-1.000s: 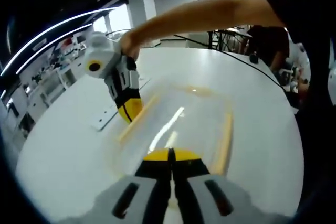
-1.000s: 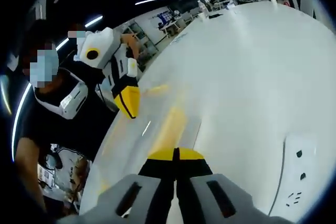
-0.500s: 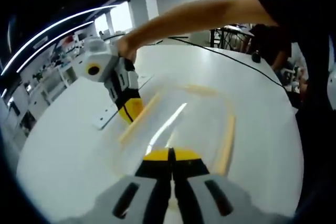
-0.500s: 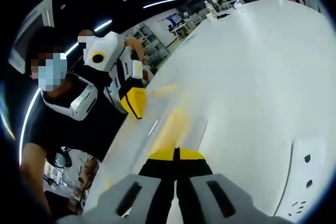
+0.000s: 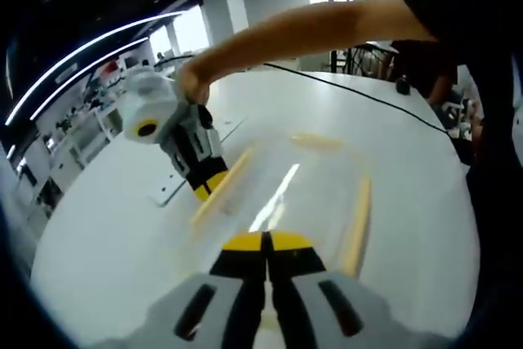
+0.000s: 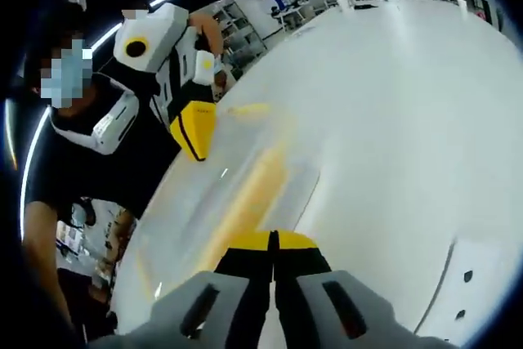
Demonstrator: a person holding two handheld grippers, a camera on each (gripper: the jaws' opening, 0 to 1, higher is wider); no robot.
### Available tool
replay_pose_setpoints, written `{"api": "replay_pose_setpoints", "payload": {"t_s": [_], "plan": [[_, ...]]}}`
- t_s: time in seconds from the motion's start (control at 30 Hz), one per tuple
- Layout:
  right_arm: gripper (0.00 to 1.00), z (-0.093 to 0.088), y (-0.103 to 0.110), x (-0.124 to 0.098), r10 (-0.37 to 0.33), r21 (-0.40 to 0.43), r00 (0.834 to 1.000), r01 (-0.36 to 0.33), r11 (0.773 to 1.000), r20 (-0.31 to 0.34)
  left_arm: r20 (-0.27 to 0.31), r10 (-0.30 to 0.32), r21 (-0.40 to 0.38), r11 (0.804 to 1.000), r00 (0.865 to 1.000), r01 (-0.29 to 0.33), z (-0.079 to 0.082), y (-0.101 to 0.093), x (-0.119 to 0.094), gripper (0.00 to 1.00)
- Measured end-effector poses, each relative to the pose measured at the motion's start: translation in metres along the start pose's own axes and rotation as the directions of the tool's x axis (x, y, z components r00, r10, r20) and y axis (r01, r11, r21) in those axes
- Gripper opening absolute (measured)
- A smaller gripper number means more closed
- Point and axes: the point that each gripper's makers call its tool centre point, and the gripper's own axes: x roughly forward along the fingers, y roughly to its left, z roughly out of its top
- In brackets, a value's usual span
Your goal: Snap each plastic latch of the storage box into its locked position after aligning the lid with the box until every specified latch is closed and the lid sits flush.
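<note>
A clear storage box with a see-through lid lies on the white table. Pale yellow latches run along its sides: one on the left, one on the right and one at the far end. My left gripper is shut, its yellow tips at the lid's near edge. My right gripper is shut too, with its tip against the left latch. In the right gripper view, my right gripper sits at a long yellow latch, and my left gripper touches the box's far end.
A white power strip lies flat on the table beside the box, also seen as a socket plate. A black cable crosses the table's far side. A person's arm reaches over the table, and their body stands at its edge.
Both views have shifted a little with the hands. The right gripper's tip has slid slightly down along the left latch. Both grippers stay shut on nothing.
</note>
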Motion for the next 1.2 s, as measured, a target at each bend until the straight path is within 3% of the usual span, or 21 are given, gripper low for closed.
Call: {"api": "replay_pose_setpoints", "payload": {"t_s": [0.1,0.3,0.4,0.43,0.57,0.7,0.8,0.9,0.93,0.97,1.0,1.03,1.1,1.13,1.2], "plan": [[0.00,0.003,0.009,0.003,0.007,0.030,0.999,-0.009,1.000,0.039,0.014,0.004,-0.031,1.000,1.000,-0.003,0.000,0.003,0.000,0.00],[0.00,0.011,0.014,0.006,-0.060,-0.048,0.991,0.066,0.997,0.116,0.054,-0.004,-0.064,0.998,0.999,0.007,0.001,0.006,0.001,0.00],[0.00,0.025,0.017,0.002,-0.119,-0.052,0.969,0.133,0.990,0.215,0.077,-0.002,-0.082,0.997,0.997,0.009,0.003,0.007,0.001,0.00],[0.00,0.025,0.009,-0.007,-0.132,-0.044,0.963,0.146,0.988,0.233,0.088,-0.002,-0.087,0.996,0.996,0.009,0.004,0.007,0.001,0.00],[0.00,0.036,0.005,-0.026,-0.253,-0.036,0.920,0.275,0.961,0.300,0.164,0.070,-0.109,0.993,0.984,-0.053,0.016,0.018,-0.008,0.07],[0.02,0.048,0.014,-0.040,-0.390,-0.016,0.840,0.427,0.904,0.377,0.199,0.109,-0.119,0.989,0.974,-0.086,0.017,0.025,-0.020,0.08],[0.08,0.046,0.020,-0.058,-0.501,0.046,0.760,0.532,0.846,0.414,0.241,0.123,-0.136,0.986,0.963,-0.092,0.017,0.025,-0.029,0.14],[0.08,0.040,0.038,-0.061,-0.560,0.059,0.719,0.592,0.804,0.412,0.279,0.157,-0.167,0.979,0.947,-0.113,0.015,0.030,-0.037,0.16],[0.10,0.038,0.044,-0.063,-0.589,0.089,0.694,0.613,0.785,0.414,0.294,0.170,-0.173,0.977,0.941,-0.123,0.015,0.031,-0.040,0.17],[0.13,0.037,0.052,-0.065,-0.614,0.104,0.665,0.638,0.763,0.426,0.309,0.187,-0.183,0.974,0.933,-0.134,0.014,0.034,-0.044,0.18],[0.15,0.034,0.057,-0.072,-0.663,0.135,0.612,0.683,0.718,0.431,0.335,0.215,-0.206,0.967,0.918,-0.151,0.015,0.037,-0.049,0.19],[0.16,0.032,0.063,-0.076,-0.696,0.154,0.569,0.715,0.682,0.439,0.349,0.226,-0.211,0.965,0.910,-0.158,0.014,0.039,-0.053,0.19],[0.17,0.028,0.080,-0.082,-0.734,0.197,0.502,0.748,0.634,0.456,0.379,0.258,-0.229,0.957,0.889,-0.180,0.013,0.042,-0.062,0.22],[0.17,0.028,0.082,-0.083,-0.743,0.213,0.484,0.753,0.623,0.462,0.380,0.263,-0.233,0.955,0.887,-0.183,0.013,0.043,-0.063,0.23],[0.18,0.023,0.104,-0.091,-0.789,0.295,0.373,0.780,0.551,0.489,0.386,0.279,-0.242,0.950,0.879,-0.196,0.008,0.043,-0.070,0.26]]}}
